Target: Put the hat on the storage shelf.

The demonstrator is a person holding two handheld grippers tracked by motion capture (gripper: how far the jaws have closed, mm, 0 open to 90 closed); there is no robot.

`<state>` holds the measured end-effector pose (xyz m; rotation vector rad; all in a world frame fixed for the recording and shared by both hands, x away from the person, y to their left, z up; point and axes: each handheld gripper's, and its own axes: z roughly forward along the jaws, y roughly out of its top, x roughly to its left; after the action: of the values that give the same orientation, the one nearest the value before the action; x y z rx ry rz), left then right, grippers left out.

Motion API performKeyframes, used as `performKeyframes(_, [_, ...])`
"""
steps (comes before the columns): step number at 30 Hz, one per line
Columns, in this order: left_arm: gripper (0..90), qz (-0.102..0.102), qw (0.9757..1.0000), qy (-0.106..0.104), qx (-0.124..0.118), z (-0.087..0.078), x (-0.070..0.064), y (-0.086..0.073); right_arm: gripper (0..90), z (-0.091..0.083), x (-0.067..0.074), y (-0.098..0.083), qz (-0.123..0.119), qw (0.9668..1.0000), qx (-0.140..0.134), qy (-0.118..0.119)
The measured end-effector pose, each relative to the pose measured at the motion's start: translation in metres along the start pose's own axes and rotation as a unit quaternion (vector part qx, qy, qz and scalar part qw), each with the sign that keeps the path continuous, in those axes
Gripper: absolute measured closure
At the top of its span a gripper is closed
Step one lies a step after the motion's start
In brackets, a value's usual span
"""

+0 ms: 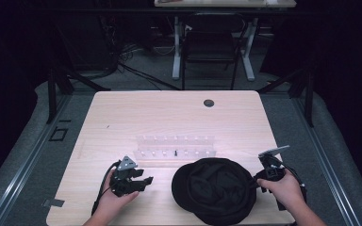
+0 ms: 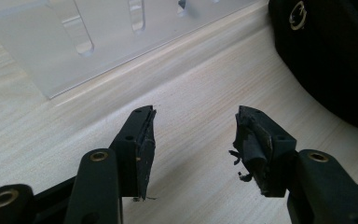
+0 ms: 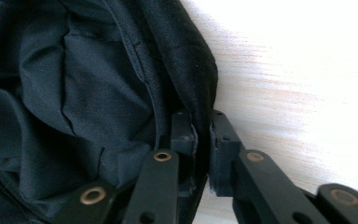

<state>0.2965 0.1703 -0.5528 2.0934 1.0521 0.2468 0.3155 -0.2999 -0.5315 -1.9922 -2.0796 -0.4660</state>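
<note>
1. At the left of the pale wooden counter [image 1: 122, 108], the left gripper [image 1: 143, 181] rests low in the person's left hand [image 1: 115, 200], turned toward the middle; its fingers [image 2: 142, 144] stand wide apart over bare wood, with nothing between them.

2. Just beyond it lies a clear plastic rack with rows of slots [image 1: 176, 146], flat on the counter and untouched.

3. The thing in hand, a round black fabric cap [image 1: 214, 188] lying crown down with its dark lining up, sits at the near edge of the counter, between the two grippers and just in front of the rack.

4. At the right, the right gripper [image 3: 203, 133] comes in level from the cap's right side, the person's right hand [image 1: 285, 188] wrapped round its body. Its fingers [image 3: 223, 140] are narrow, pinched on the cap's rim, one inside and one outside.

5. The step looks to be taking hold of the cap by its edge; that grip appears made.

6. The next move likely calls for a steady lift or turn without the soft rim slipping free, and the idle left gripper may need to take the opposite edge.
</note>
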Motion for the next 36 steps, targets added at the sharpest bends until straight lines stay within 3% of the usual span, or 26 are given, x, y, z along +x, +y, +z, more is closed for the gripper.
performKeyframes(2, [47.2,-0.001,1.0000,-0.001,0.002,0.000,0.000,0.000,86.5,0.001,0.002,0.000,0.008,0.9999,-0.006,0.005])
performKeyframes(5, [47.2,0.002,1.0000,-0.002,0.003,0.000,0.000,0.000,87.0,-0.001,0.000,0.002,-0.003,0.9999,0.011,0.005])
performKeyframes(14, [47.3,-0.004,1.0000,-0.001,0.002,0.001,0.000,0.000,87.5,-0.006,0.001,0.001,0.007,0.9997,0.004,0.023])
performKeyframes(20, [47.3,-0.003,1.0000,-0.001,0.004,0.001,0.001,0.000,87.6,-0.018,0.002,0.002,0.008,0.9992,0.008,0.039])
performKeyframes(21, [47.3,-0.007,0.9999,0.009,-0.002,0.001,-0.001,-0.001,87.6,-0.022,0.004,0.003,0.011,0.9991,0.005,0.040])
performKeyframes(23, [47.3,-0.006,0.9999,0.009,-0.002,0.001,0.000,-0.001,87.6,-0.025,0.005,0.003,0.008,0.9989,0.008,0.045])
performKeyframes(26, [47.3,-0.008,1.0000,-0.004,0.003,0.000,0.001,-0.001,87.6,-0.034,0.008,0.004,0.004,0.9989,0.010,0.045])
performKeyframes(32, [47.3,-0.009,0.9999,-0.003,0.002,0.000,0.001,-0.001,87.7,-0.049,0.018,0.004,0.013,0.9983,-0.003,0.056])
performKeyframes(34, [47.3,-0.010,0.9999,-0.003,0.002,0.000,0.002,-0.001,87.6,-0.056,0.021,0.006,0.004,0.9984,0.009,0.055])
performKeyframes(36, [47.3,-0.011,0.9999,-0.003,0.001,0.000,0.002,-0.001,87.6,-0.061,0.027,0.007,0.015,0.9981,0.003,0.060])
